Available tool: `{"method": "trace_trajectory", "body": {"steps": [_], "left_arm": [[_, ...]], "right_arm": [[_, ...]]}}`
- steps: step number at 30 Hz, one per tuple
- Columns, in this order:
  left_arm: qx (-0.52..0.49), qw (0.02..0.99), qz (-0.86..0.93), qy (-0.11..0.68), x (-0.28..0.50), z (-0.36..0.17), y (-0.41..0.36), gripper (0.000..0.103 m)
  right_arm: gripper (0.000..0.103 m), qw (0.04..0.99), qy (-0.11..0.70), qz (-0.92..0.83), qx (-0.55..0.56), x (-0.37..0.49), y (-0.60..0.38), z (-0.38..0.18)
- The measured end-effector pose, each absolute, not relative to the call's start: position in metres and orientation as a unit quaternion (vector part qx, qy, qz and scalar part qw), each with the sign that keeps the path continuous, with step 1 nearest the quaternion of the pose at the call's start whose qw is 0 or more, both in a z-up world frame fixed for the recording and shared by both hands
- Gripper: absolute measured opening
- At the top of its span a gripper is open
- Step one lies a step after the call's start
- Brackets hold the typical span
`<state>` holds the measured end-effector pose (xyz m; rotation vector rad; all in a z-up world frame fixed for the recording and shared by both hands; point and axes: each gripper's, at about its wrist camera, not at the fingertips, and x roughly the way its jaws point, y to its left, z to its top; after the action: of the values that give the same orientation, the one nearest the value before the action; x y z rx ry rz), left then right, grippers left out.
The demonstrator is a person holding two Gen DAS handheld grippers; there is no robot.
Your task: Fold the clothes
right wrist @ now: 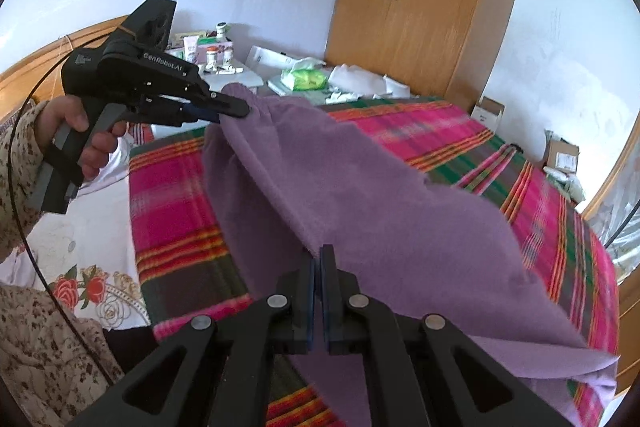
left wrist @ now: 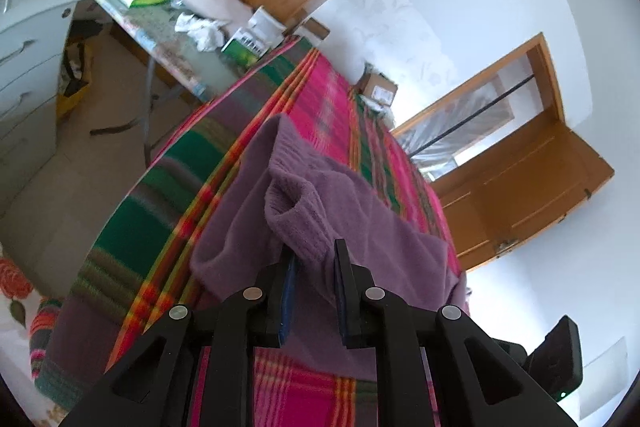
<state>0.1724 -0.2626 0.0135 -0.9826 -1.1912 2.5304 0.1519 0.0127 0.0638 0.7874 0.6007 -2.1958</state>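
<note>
Both tongs grip the purple sweater (right wrist: 360, 195): the left gripper (right wrist: 244, 111) at ten o'clock pinches a ribbed edge, the right gripper (right wrist: 320, 259) clamps the near edge. It hangs over the plaid blanket (right wrist: 172, 195). I would lower both evenly, keeping the edge taut.

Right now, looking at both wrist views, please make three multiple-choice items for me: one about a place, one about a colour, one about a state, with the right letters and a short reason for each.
1. Where does the garment hang?
A. over the plaid blanket
B. inside the wardrobe
C. on the floor

2. What colour is the garment?
A. green
B. purple
C. white

3. How is the right gripper?
A. wide open
B. out of view
C. shut on the garment

Key:
1 A: the garment is lifted above the plaid blanket on the bed.
2 B: its fleece is purple in both views.
3 C: the right gripper has its pads closed on the cloth edge; the left gripper pinches another end.
</note>
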Motion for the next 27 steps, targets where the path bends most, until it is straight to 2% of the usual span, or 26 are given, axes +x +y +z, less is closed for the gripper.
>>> {"method": "trace_trajectory", "body": {"steps": [17, 21, 27], "left_arm": [[-0.359, 0.062, 0.834, -0.413, 0.178, -0.012, -0.268, 0.019], [-0.362, 0.056, 0.837, -0.407, 0.178, -0.011, -0.266, 0.019], [-0.359, 0.042, 0.844, -0.395, 0.184, -0.002, -0.266, 0.027]], "right_arm": [[0.004, 0.358, 0.226, -0.836, 0.348, 0.153, 0.012, 0.035], [0.008, 0.360, 0.215, -0.836, 0.355, 0.152, 0.013, 0.036], [0.014, 0.368, 0.187, -0.836, 0.361, 0.155, 0.022, 0.041]]}}
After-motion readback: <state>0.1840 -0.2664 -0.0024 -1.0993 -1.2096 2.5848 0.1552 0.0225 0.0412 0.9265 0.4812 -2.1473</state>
